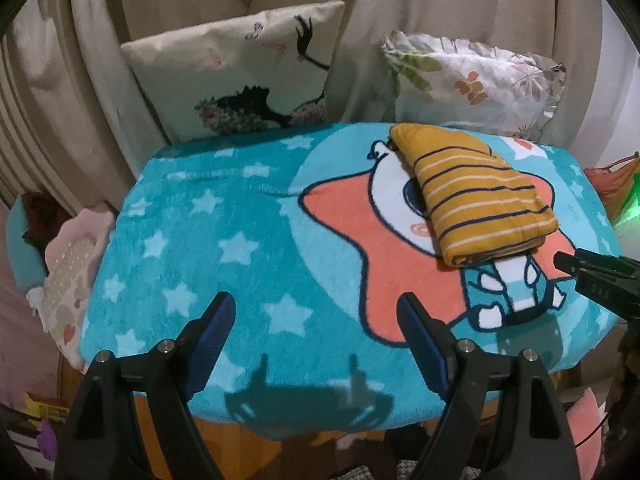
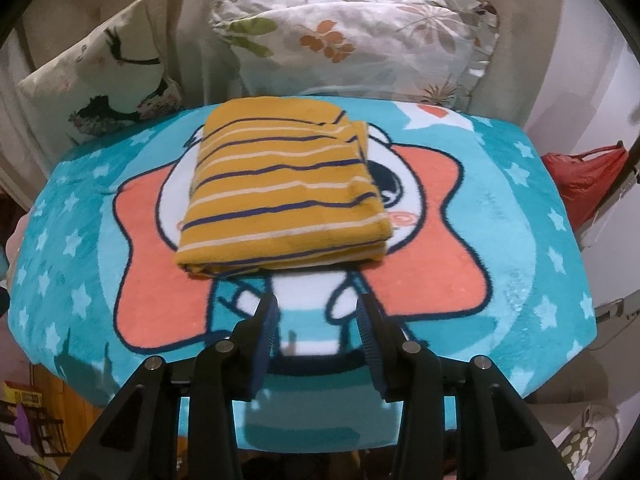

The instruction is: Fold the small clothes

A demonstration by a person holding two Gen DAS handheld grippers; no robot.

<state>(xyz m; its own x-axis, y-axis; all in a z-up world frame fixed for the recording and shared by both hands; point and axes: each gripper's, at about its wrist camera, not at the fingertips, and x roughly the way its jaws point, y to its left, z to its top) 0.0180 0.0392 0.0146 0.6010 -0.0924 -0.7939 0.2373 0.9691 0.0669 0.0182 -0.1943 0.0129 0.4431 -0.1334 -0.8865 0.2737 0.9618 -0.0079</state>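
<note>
Blanket-covered table: serves as folding surface. Striped garment lies folded into a compact stack at the blanket's star motif, apparently finished. Left claw stands wide, empty, left of the garment. Right claw, moderately parted, empty, just short of its near edge.

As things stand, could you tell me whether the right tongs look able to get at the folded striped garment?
Probably yes. The right tongs are open and empty, pointing at the near edge of the folded striped garment, with only bare blanket between them. The left tongs sit off to the side, not in the way.
</note>
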